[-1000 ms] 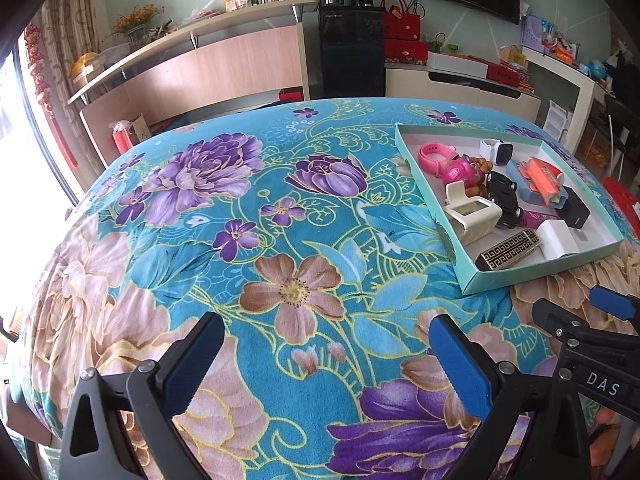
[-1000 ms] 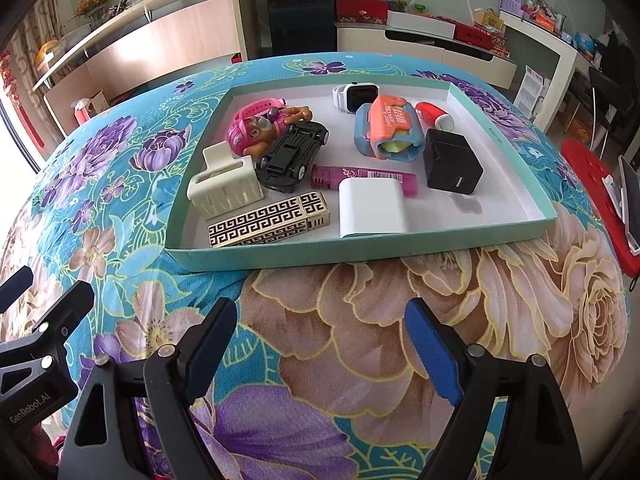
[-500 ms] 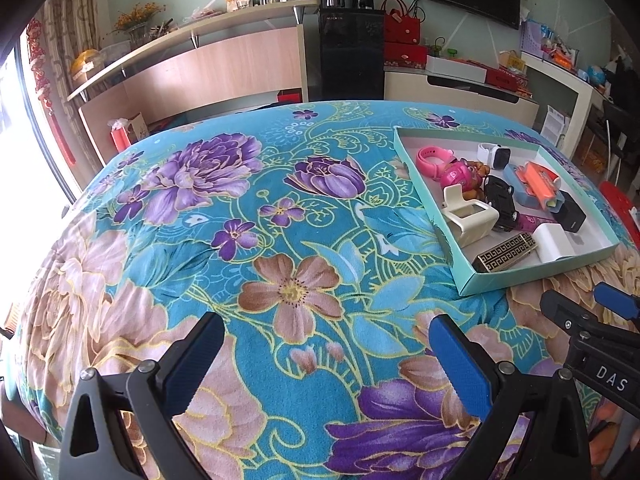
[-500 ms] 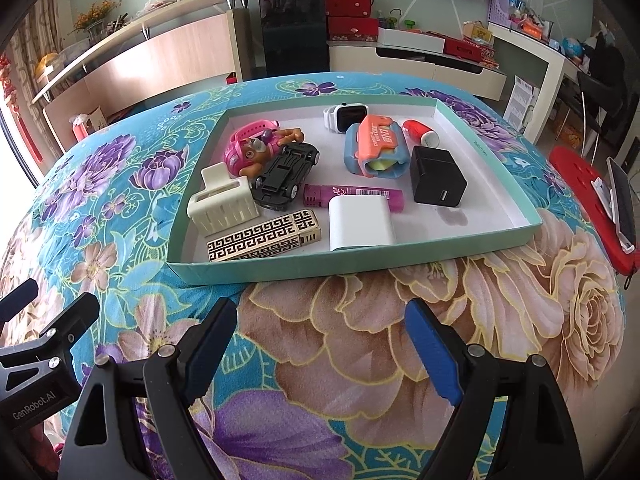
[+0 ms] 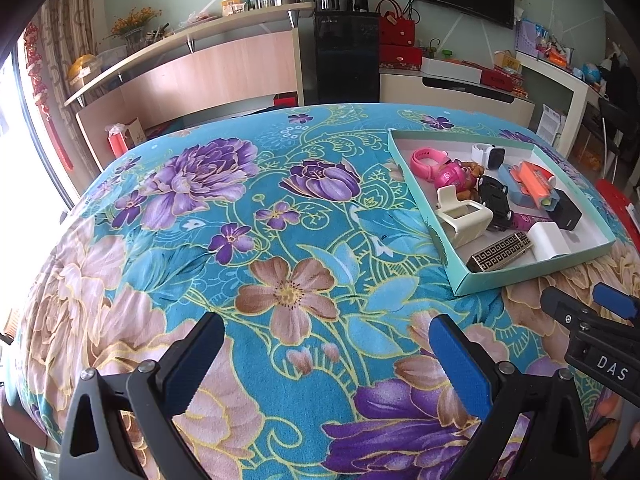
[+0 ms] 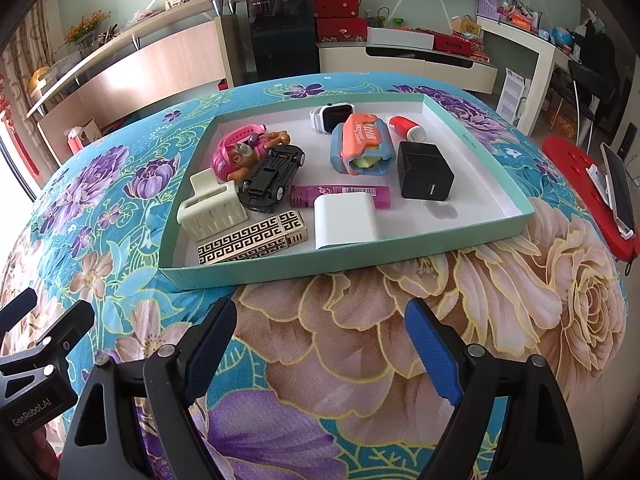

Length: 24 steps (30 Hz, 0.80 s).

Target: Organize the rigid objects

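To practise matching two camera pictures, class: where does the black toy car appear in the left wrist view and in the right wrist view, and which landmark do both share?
Left wrist view: black toy car lies right of centre, inside the tray.
Right wrist view: black toy car lies left of centre, upper half.
Shared landmark: the cream hair clip beside it.

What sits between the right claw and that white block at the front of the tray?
Only the tray's near wall. The right claw hangs open over bare flowered cloth, and the white block lies just behind that low wall, so the claw would have to go over it.
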Each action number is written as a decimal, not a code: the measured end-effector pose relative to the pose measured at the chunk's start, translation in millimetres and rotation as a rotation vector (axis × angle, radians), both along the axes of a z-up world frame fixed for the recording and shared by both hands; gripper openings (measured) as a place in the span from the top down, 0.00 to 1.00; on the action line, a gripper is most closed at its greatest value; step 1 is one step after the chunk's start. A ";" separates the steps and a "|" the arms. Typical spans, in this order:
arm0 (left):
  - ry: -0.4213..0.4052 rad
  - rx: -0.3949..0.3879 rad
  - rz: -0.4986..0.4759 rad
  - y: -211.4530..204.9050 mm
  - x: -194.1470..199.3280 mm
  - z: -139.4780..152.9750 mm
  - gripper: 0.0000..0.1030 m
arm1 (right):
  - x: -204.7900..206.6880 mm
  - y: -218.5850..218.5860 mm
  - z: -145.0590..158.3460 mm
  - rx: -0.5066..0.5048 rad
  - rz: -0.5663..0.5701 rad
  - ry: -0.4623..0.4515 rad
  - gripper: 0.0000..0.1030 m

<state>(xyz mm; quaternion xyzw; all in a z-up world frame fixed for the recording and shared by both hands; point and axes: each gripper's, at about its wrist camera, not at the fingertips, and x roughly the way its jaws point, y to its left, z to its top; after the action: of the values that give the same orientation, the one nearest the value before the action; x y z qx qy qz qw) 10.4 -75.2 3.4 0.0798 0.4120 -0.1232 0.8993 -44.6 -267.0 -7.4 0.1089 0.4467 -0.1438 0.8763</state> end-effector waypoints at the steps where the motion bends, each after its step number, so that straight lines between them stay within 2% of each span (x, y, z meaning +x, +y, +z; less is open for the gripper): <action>1: 0.000 0.001 0.001 0.0 0.1 0.0 0.00 | 0.0 -0.6 -0.4 0.003 -0.002 0.001 0.16; 24: -0.023 -0.006 -0.005 0.2 -3.3 4.0 0.00 | 4.4 9.2 -0.3 -0.040 0.038 0.016 0.16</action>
<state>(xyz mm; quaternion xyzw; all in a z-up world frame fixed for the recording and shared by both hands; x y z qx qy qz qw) 7.0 -75.0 7.4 0.0793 0.4012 -0.1256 0.9039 -40.2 -257.8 -7.7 0.0819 0.4527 -0.1370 0.8773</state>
